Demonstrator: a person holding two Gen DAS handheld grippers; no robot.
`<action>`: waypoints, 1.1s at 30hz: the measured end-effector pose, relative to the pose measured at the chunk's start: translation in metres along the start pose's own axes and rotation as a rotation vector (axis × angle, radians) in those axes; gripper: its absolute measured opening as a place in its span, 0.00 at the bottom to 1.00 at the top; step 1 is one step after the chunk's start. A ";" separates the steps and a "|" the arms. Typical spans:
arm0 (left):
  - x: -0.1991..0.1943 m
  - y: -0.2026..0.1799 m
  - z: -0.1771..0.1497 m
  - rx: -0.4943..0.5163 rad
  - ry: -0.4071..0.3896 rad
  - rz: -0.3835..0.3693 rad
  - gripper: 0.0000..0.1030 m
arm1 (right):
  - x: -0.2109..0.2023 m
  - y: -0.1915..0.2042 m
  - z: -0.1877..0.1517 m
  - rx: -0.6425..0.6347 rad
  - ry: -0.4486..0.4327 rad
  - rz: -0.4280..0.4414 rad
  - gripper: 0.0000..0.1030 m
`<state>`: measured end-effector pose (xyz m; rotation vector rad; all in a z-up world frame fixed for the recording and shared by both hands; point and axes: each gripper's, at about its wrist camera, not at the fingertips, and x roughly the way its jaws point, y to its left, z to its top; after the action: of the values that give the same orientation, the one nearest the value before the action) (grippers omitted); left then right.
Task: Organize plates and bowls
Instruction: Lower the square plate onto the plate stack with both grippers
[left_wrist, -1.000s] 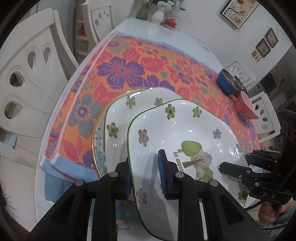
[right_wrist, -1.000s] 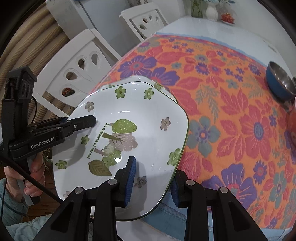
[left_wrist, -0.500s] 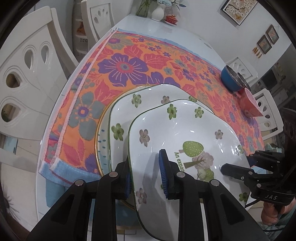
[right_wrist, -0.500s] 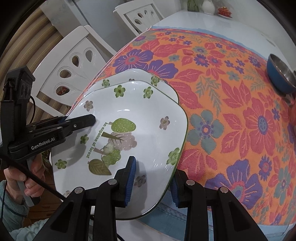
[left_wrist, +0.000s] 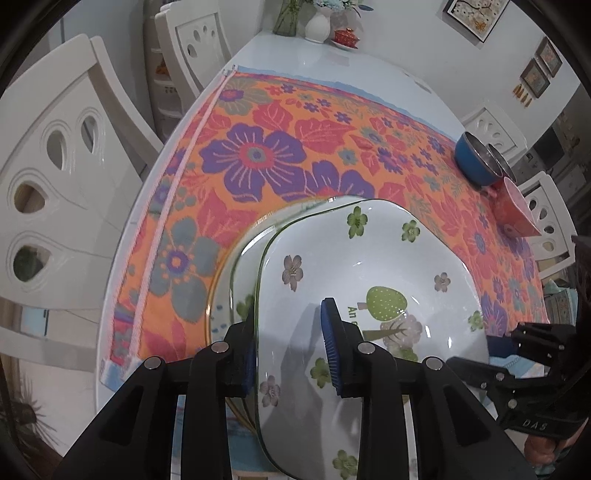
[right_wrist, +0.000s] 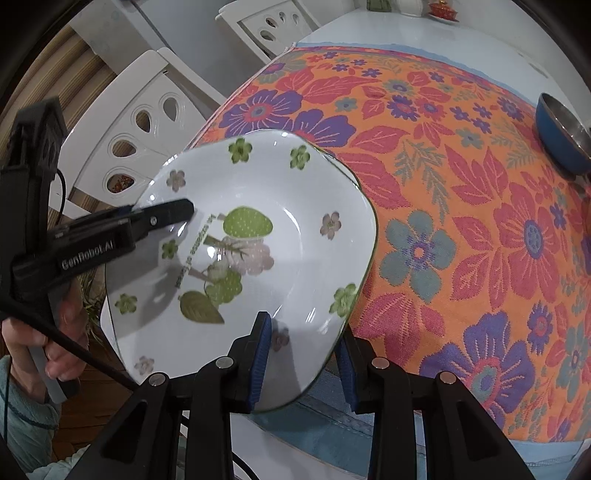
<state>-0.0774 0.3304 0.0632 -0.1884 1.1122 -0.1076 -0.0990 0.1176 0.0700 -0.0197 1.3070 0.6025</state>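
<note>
While both grippers pinch it, floral plate (left_wrist: 369, 266) rim between left fingers (left_wrist: 330, 343), right fingers (right_wrist: 260, 350).

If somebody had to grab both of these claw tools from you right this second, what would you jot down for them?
Left claw: shut on the near-left rim of the forest plate.
Right claw: shut on the same plate's opposite rim.
The plate is held by both over the plate stack at the near edge of the floral cloth.
The blue bowl and pink bowl sit together at the far right.
Done: plate gripped above the stack.
Left: likely lower it on, release, then tidy the bowls.
</note>
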 end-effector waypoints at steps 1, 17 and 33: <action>-0.001 0.000 0.002 0.002 -0.008 0.007 0.26 | 0.000 0.000 0.000 0.001 0.001 -0.001 0.32; -0.005 -0.011 0.007 0.140 -0.008 0.163 0.33 | 0.004 -0.003 0.002 0.009 0.007 0.003 0.32; -0.016 0.004 0.005 0.096 -0.033 0.136 0.35 | 0.003 0.011 0.018 -0.084 0.005 -0.165 0.32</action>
<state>-0.0796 0.3373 0.0784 -0.0287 1.0816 -0.0361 -0.0875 0.1343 0.0762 -0.1962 1.2697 0.5159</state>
